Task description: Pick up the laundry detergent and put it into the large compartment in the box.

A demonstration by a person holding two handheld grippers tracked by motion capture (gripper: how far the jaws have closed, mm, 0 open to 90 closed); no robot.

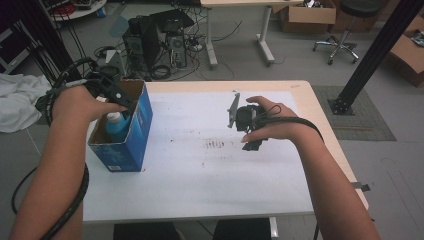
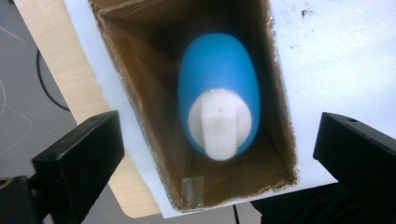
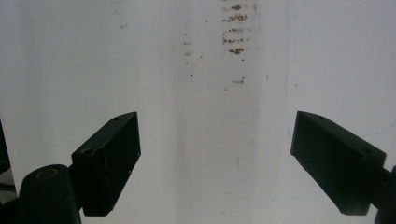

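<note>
Box (image 2: pixel 140 93): open cardboard, on white tabletop (image 2: pixel 336 56).
Bottle (image 2: pixel 218 84): blue, white cap, inside box.
Left gripper (image 2: pixel 218 154): jaws wide apart, above box.

Blue bottle (image 2: pixel 218 88): we see it blurred in the left gripper view, base hidden deep in the cardboard box (image 2: pixel 280 116); in the high view the box wall hides all but its top. Left gripper (image 1: pixel 111 95): largely covered by the hand. Right gripper (image 3: pixel 215 161): jaw bases cut off by the frame edge.
</note>
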